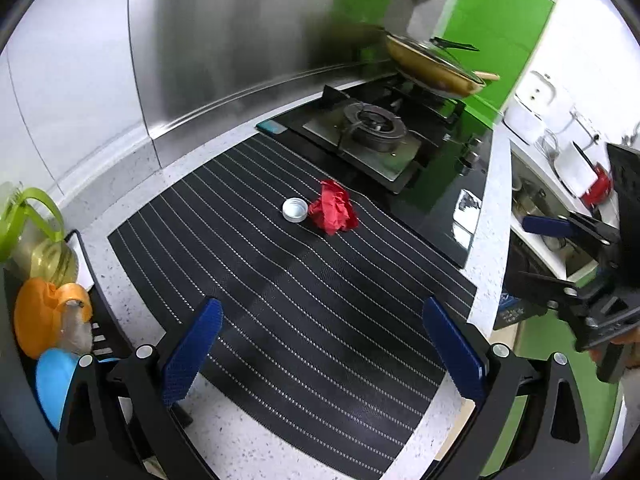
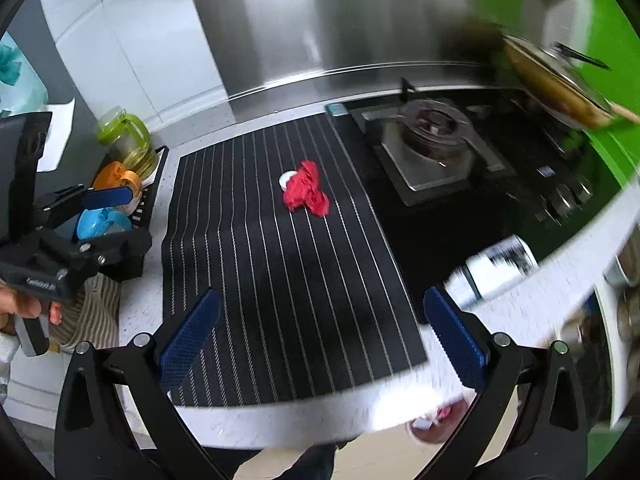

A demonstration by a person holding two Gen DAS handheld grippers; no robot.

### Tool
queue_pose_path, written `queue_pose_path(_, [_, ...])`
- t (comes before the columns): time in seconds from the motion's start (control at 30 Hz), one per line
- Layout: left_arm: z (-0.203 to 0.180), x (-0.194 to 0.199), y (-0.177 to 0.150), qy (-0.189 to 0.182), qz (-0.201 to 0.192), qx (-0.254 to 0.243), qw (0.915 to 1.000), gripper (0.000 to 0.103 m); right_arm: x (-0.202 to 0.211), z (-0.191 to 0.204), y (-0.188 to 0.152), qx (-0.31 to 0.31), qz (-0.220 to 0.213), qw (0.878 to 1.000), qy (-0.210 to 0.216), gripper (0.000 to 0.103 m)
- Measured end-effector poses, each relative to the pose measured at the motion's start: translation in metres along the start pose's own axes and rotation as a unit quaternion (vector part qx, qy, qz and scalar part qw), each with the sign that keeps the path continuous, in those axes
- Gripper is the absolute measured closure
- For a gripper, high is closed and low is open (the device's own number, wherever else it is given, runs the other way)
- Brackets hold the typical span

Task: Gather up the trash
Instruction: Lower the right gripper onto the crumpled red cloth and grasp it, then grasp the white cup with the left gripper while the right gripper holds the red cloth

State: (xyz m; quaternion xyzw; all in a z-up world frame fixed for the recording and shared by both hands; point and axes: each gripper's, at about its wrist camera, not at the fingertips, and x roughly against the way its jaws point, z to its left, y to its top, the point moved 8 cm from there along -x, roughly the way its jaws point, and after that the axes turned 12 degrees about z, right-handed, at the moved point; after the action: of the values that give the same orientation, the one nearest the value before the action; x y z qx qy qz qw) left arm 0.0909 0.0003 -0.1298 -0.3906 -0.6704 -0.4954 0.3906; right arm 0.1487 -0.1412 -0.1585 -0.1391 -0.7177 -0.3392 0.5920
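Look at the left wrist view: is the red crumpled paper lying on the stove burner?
No, the red crumpled paper lies on the striped mat.

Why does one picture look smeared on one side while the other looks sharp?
In the right wrist view, motion blur streaks the right side: the white bottle, the counter edge and the pan smear, while the red crumpled paper stays fairly crisp. The left wrist view is sharper, with glare on the steel backsplash. Both fisheye lenses bend straight lines.
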Motion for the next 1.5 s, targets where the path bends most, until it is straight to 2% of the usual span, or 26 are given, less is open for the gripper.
queue_pose_path(0.17, [0.013, -0.013, 0.013, 0.011, 0.004, 0.021, 0.9997, 0.007, -0.036, 0.002, 0.032, 0.051, 0.024, 0.998, 0.014, 0.003])
queue_pose_path(0.43, [0.042, -0.031, 0.032, 0.015, 0.008, 0.061, 0.998, 0.007, -0.1, 0.003, 0.075, 0.091, 0.063, 0.993, 0.037, 0.003])
queue_pose_path(0.77, [0.059, -0.05, 0.037, 0.008, 0.015, 0.083, 0.9964, 0.007, -0.149, 0.014, 0.098, 0.118, 0.084, 0.988, 0.058, 0.005])
queue_pose_path(0.83, [0.06, -0.053, 0.038, 0.005, 0.016, 0.085, 0.9963, 0.007, -0.155, 0.016, 0.101, 0.124, 0.089, 0.986, 0.061, 0.017])
queue_pose_path(0.9, [0.061, -0.054, 0.039, 0.004, 0.016, 0.086, 0.9962, 0.007, -0.163, 0.015, 0.102, 0.126, 0.101, 0.985, 0.058, 0.038])
queue_pose_path(1.0, [0.06, -0.057, 0.041, 0.001, 0.018, 0.086, 0.9962, 0.007, -0.165, 0.015, 0.102, 0.131, 0.106, 0.984, 0.059, 0.061])
queue_pose_path(1.07, [0.059, -0.059, 0.042, 0.0, 0.019, 0.085, 0.9962, 0.007, -0.162, 0.014, 0.102, 0.133, 0.105, 0.984, 0.062, 0.067])
queue_pose_path(1.13, [0.057, -0.061, 0.044, -0.001, 0.019, 0.083, 0.9964, 0.007, -0.159, 0.013, 0.102, 0.132, 0.104, 0.984, 0.065, 0.071])
queue_pose_path(1.5, [0.042, -0.088, 0.068, -0.002, 0.035, 0.065, 0.9973, 0.007, -0.121, -0.013, 0.109, 0.11, 0.083, 0.989, 0.056, 0.072])
